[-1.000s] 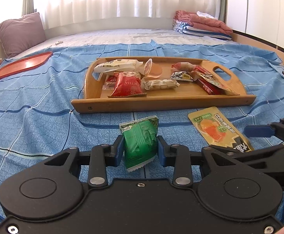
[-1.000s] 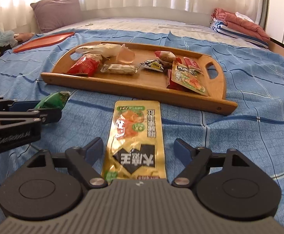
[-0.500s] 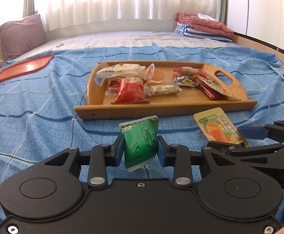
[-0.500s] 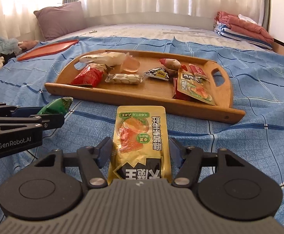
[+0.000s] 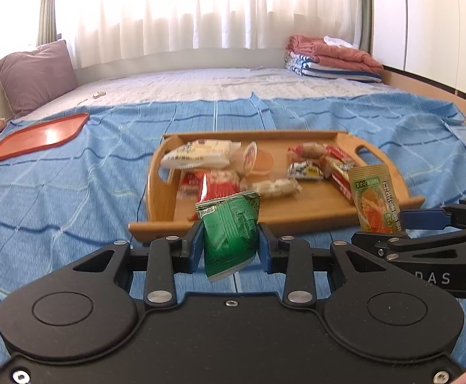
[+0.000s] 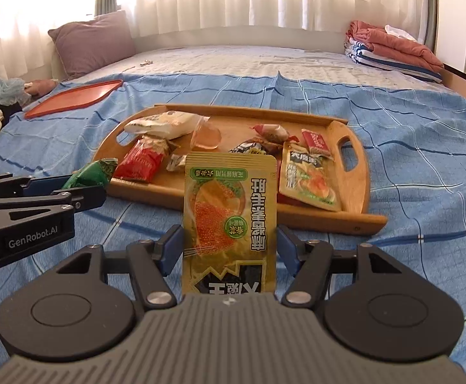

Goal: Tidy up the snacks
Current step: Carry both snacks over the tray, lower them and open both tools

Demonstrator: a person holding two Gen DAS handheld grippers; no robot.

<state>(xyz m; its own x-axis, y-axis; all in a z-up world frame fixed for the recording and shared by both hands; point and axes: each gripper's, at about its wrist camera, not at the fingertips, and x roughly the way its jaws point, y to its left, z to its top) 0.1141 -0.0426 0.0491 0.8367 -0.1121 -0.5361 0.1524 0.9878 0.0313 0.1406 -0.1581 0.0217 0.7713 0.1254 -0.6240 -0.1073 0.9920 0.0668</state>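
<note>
A blue checked bedspread (image 5: 72, 172) covers the bed. On it, farther off, a wooden tray (image 6: 357, 192) carries mixed snacks. Nearer, the right gripper (image 6: 229, 243) clamps a gold pouch (image 6: 229, 220) upright; left of it, the left gripper (image 5: 231, 243) pinches a green packet (image 5: 229, 233).
</note>
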